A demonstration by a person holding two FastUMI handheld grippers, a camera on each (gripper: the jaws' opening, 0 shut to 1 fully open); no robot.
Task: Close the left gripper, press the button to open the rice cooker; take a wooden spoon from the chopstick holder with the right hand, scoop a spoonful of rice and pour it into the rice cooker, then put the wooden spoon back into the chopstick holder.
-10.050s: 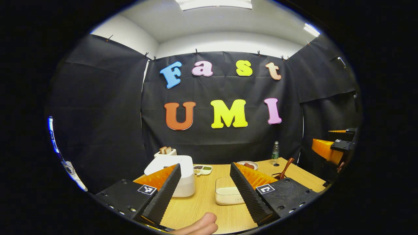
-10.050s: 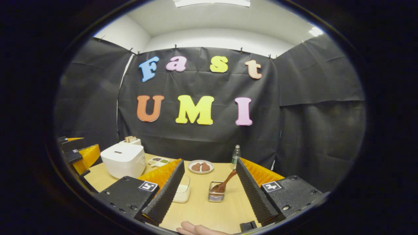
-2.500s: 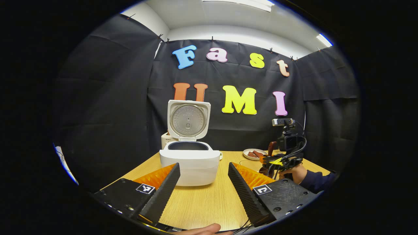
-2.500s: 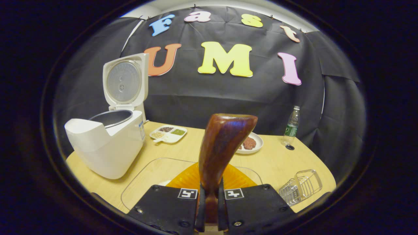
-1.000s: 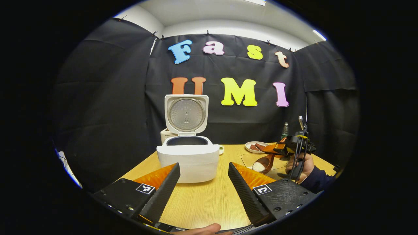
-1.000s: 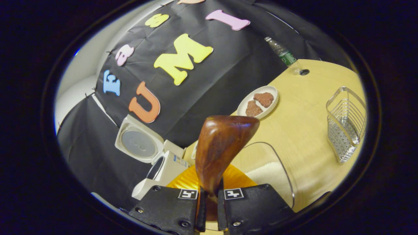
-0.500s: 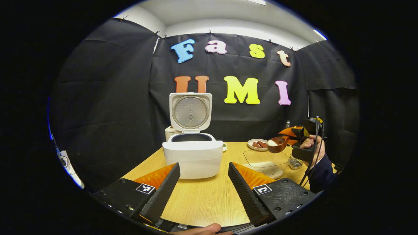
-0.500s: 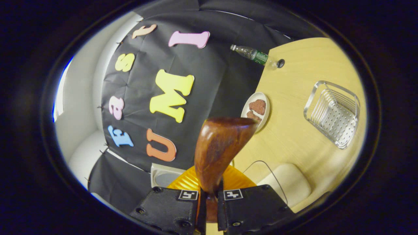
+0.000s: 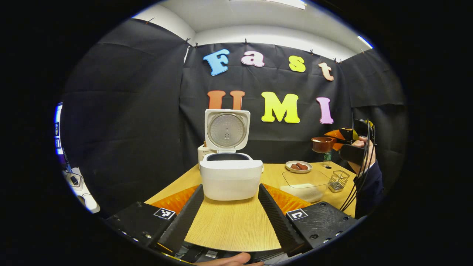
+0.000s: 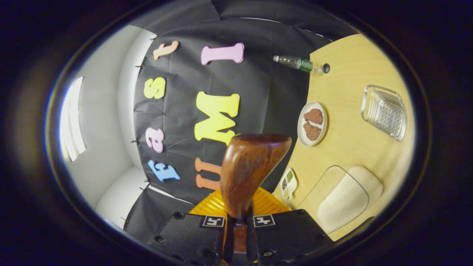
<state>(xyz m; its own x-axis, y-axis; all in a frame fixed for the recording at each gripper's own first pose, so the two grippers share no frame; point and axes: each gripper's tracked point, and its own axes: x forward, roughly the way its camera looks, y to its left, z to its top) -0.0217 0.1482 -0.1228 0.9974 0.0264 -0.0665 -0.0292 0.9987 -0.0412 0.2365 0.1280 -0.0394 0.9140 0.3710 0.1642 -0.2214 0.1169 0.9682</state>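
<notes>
**Aloft: loaded spoon held high beside the opened cooker**

Nearest in the left gripper view, the left gripper [image 9: 230, 214] holds its two fingers spread wide apart, nothing between them, above the near edge of the wooden table [image 9: 232, 229]. Bare tabletop lies between the fingers and the rice cooker [image 9: 230, 180], which stands centrally, its lid [image 9: 227, 130] raised upright and the dark pot rim exposed. To the cooker's right sits a clear rice container [image 9: 306, 184] with white rice at its bottom; beside it stands the wire chopstick holder [image 9: 339, 180], near the table's right edge. Above these, well clear of the table, the right gripper [image 9: 345, 139], held by a hand [image 9: 361, 152] in a dark sleeve, carries the wooden spoon [image 9: 322, 144]; open air separates its bowl from the cooker's lid. Farther back lie a plate [image 9: 299, 166] with brown pieces and a bottle, partly hidden.

The right gripper view, rolled sideways, shows the right gripper [image 10: 238, 236] with its fingers pressed together on the spoon's handle, the spoon's [image 10: 251, 170] back rising ahead. It also shows, beyond the spoon, a small divided dish [image 10: 288, 183], the rice container [image 10: 343, 197] from above, the plate [image 10: 312, 123], the holder [image 10: 385, 112] and the bottle [image 10: 298, 63] at the far edge.

Black cloth walls [image 9: 122, 122] close the booth on three sides beneath a white ceiling [image 9: 258, 18].
</notes>
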